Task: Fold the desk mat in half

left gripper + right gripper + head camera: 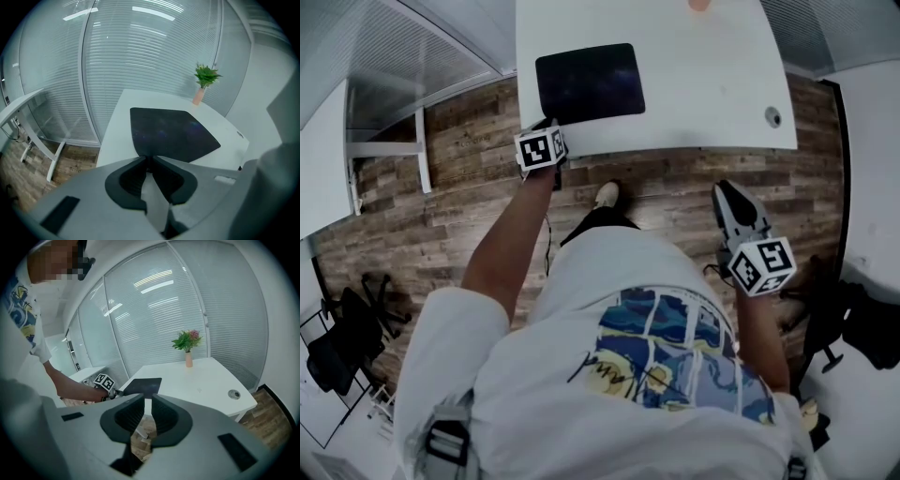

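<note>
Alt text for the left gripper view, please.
Left tool pinches the near corner of a dark desk mat lying flat on a white table; a potted plant stands at its far edge, before blinds.

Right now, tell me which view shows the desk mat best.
The left gripper view: the desk mat fills the middle, flat on the white desk, its near corner pinched in the left gripper's fingers. The head view shows it whole from above but smaller; the right gripper view shows only a small foreshortened sliver.
</note>
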Demonstrator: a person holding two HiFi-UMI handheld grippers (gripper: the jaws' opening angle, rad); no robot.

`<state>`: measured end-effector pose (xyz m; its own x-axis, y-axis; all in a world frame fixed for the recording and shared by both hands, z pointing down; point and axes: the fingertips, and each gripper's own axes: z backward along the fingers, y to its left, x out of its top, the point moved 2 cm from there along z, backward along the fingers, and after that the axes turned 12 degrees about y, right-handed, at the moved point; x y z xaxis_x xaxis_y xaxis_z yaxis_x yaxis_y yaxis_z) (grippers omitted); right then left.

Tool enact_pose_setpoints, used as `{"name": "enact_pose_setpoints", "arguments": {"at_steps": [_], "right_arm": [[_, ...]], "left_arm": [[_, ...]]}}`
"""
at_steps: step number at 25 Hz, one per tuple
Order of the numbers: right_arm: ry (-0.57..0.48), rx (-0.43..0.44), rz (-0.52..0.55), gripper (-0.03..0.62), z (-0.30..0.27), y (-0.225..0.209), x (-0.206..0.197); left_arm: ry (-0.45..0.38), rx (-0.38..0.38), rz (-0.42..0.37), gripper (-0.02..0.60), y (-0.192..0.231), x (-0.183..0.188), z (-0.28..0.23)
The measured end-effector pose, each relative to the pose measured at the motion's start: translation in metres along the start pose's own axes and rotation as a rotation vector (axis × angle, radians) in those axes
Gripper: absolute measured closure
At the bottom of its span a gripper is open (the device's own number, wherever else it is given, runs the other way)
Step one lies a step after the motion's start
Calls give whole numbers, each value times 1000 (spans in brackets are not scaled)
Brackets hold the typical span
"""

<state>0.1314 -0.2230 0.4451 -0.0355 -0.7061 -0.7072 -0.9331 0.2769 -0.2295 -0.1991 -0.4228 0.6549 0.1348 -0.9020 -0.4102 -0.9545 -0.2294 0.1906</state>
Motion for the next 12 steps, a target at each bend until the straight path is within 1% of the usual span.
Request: {"name": "enact_pose_setpoints", "arguments": {"at_steps": [3,6,8,10,12], "right_arm": [[-4,-6,-7,548,4,-1,-4],[-5,-15,-20,550,8,0,-8],[-6,-22,-30,549,11,-1,-13],[-8,-27,-41,551,15,-3,-18],[-14,-34,-53,556,19,-6,-22]], "left_arm": [[-15,12,3,541,-1,-1,3],[-37,29,-14,548,-1,3,8],[-56,55,-47,551,-5,5,13],[-78,91,-95,554,-11,9,18],[-97,110,-139,555,-19,15,22]]}}
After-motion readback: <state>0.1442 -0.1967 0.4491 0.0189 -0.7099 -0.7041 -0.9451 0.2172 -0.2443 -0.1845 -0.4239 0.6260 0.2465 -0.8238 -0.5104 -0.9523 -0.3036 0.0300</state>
